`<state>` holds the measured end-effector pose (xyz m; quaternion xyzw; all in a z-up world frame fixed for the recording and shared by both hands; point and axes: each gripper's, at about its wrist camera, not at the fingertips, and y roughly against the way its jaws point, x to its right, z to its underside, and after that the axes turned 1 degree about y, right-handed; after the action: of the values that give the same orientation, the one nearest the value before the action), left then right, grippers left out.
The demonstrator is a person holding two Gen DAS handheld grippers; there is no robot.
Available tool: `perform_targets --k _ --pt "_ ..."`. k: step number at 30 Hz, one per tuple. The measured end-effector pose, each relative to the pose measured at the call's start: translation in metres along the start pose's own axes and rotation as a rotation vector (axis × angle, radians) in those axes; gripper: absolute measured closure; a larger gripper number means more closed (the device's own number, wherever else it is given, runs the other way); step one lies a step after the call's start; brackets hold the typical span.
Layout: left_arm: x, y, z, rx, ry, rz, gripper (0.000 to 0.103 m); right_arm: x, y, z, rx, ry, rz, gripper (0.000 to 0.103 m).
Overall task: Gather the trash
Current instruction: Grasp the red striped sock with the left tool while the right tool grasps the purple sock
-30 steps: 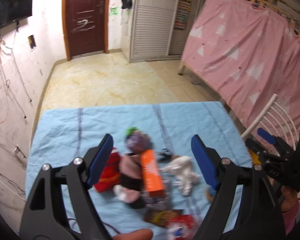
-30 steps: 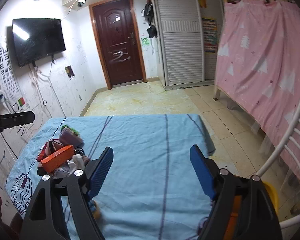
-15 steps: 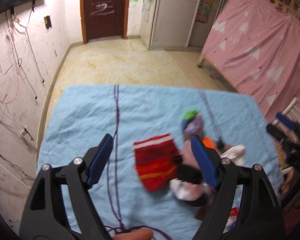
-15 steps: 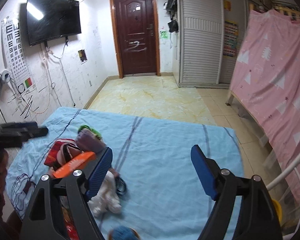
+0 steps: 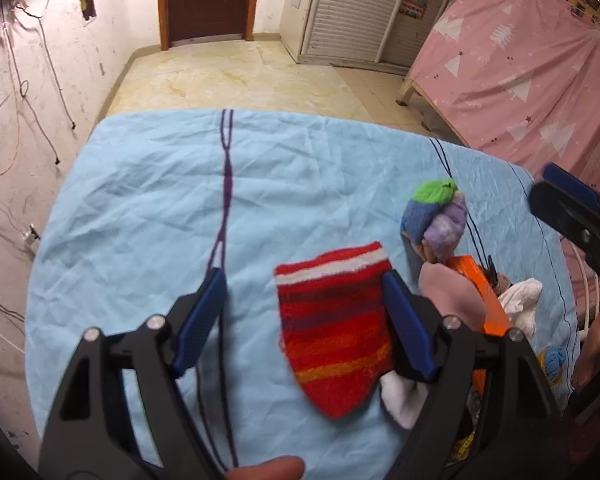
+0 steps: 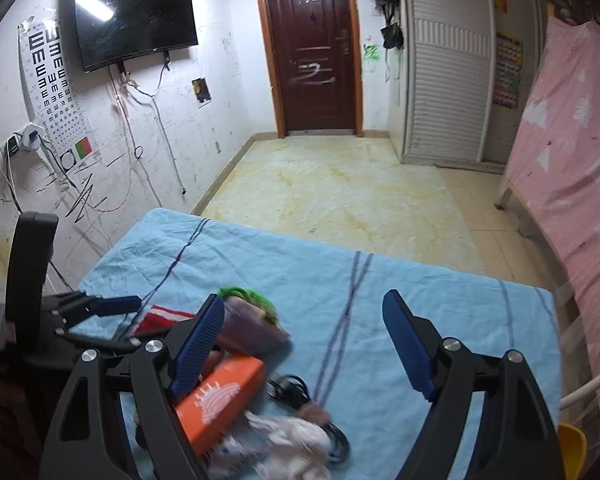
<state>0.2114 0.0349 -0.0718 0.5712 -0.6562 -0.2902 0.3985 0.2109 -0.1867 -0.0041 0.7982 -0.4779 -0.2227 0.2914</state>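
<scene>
A pile of items lies on the blue cloth. In the left wrist view a red striped sock lies flat, partly between the fingers of my open, empty left gripper. Right of it sit a green-blue-purple sock ball, a pink sock, an orange box and a white crumpled tissue. In the right wrist view my open, empty right gripper hovers over the orange box, white tissue and a black cable.
The cloth's far edge drops to a tiled floor. A pink curtain hangs at the right. A white chair frame and a yellow object stand at the right edge. The left gripper's body shows in the right wrist view.
My left gripper has swung left and closer to the cloth, so the red sock now lies between its fingers. My right gripper has moved left and down over the orange box and tissue.
</scene>
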Motion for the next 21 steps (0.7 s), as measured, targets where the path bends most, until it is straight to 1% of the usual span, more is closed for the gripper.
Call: perform_targets --k 3,4,5,6,7,8,9,11,15,18,20,21 --pt "0.005 -0.003 0.002 0.01 -0.019 0.003 0.027 -0.008 -0.011 -0.004 -0.018 0.006 -0.023 0.028" --pt "0.007 -0.003 0.003 0.018 -0.031 0.002 0.031 -0.011 -0.017 -0.007 -0.029 0.005 -0.041 0.028" --pt "0.009 -0.004 0.004 0.019 -0.039 0.005 0.041 -0.012 -0.021 -0.007 -0.038 0.006 -0.05 0.028" --pt "0.01 -0.004 0.006 0.018 -0.049 0.016 0.046 -0.015 -0.025 -0.008 -0.046 0.01 -0.051 0.028" --pt "0.012 -0.004 0.007 0.025 -0.061 0.016 0.06 -0.017 -0.029 -0.008 -0.058 0.019 -0.05 0.028" --pt "0.014 -0.004 0.008 0.026 -0.071 0.023 0.067 -0.02 -0.033 -0.009 -0.068 0.026 -0.05 0.028" --pt "0.015 -0.003 0.009 0.031 -0.072 0.026 0.07 -0.023 -0.038 -0.009 -0.083 0.033 -0.051 0.028" --pt "0.015 -0.002 0.01 0.043 -0.074 0.03 0.082 -0.026 -0.045 -0.008 -0.104 0.043 -0.05 0.028" --pt "0.01 0.001 0.011 0.053 -0.06 0.036 0.086 -0.031 -0.06 -0.006 -0.143 0.065 -0.011 0.028" --pt "0.006 0.0 0.012 0.058 -0.047 0.035 0.086 -0.031 -0.069 -0.004 -0.171 0.066 -0.02 0.029" --pt "0.004 0.001 0.012 0.062 -0.037 0.034 0.086 -0.033 -0.074 -0.001 -0.185 0.08 -0.03 0.041" --pt "0.003 0.001 0.012 0.066 -0.035 0.031 0.086 -0.034 -0.076 0.0 -0.194 0.085 -0.041 0.054"
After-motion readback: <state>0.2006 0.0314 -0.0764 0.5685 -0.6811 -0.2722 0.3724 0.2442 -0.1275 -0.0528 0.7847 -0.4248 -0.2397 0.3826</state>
